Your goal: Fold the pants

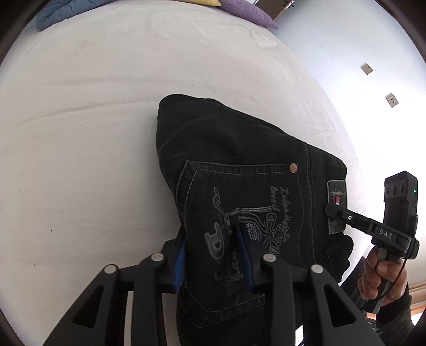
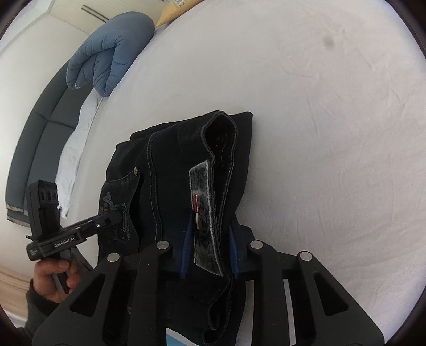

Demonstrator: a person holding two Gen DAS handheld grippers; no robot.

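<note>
Black jeans [image 1: 234, 165] lie bunched on the white bed sheet [image 1: 80, 133], back pocket with grey embroidery facing up. My left gripper [image 1: 213, 234] is shut on the jeans at the embroidered pocket, blue pads pressing the denim. My right gripper [image 2: 210, 226] is shut on the jeans [image 2: 173, 159] at the waistband, around the grey label patch [image 2: 205, 213]. The right gripper also shows in the left wrist view [image 1: 330, 207] at the patch. The left gripper shows in the right wrist view [image 2: 119, 217] at the pocket.
A blue duvet [image 2: 111, 50] lies at the bed's far edge, with a purple pillow [image 1: 250, 13] and a yellow one beside it. A dark sofa [image 2: 34, 138] stands past the bed. The white wall [image 1: 359, 66] has two sockets.
</note>
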